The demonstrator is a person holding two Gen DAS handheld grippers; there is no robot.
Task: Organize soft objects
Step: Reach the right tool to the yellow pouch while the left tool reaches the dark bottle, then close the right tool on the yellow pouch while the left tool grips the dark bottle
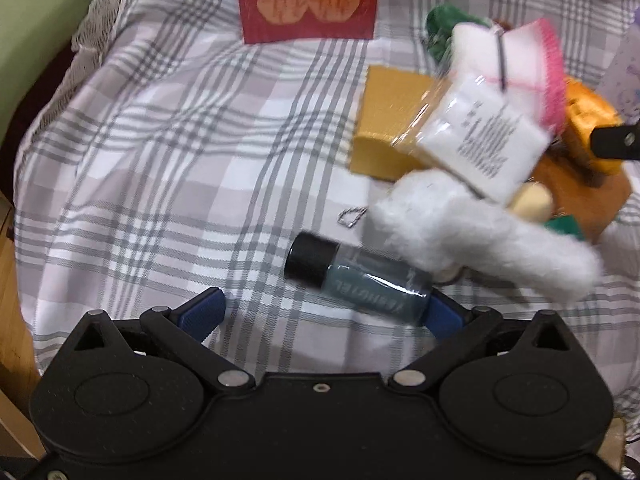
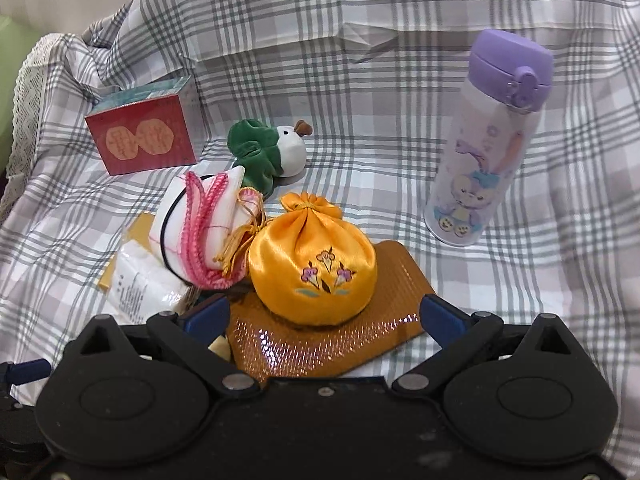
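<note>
Left claw (image 1: 326, 308) was spread wide, nothing pinched, blue pads (image 1: 206, 310) hanging over the plaid cloth (image 1: 160, 160). A small teal bottle (image 1: 360, 280) with a black cap lay on its side just ahead of the claw, its bottom end next to the right pad; contact unclear. A white fluffy toy (image 1: 480, 236) lay ahead and to the right of the claw, blurred, beside the bottle. Past it sat a clear-wrapped white packet (image 1: 480, 136) with printed text, lying over a yellow flat card (image 1: 388, 120). A red box (image 1: 308, 4) stood far ahead, well apart from the claw.

Right claw (image 2: 324, 316) was also spread, holding nothing. An orange satin pouch (image 2: 316, 260) with embroidered flowers sat just ahead of the claw and roughly between the two pads, resting on a shiny brown mat (image 2: 340, 344); pads did not press on it. A white cloth with pink trim (image 2: 204, 224) leaned against the pouch on the left. A green and white plush (image 2: 268, 152) lay farther ahead, behind that cloth. A purple-lidded bottle (image 2: 488, 136) with a cartoon print stood upright ahead and to the right, well apart from the pouch.
</note>
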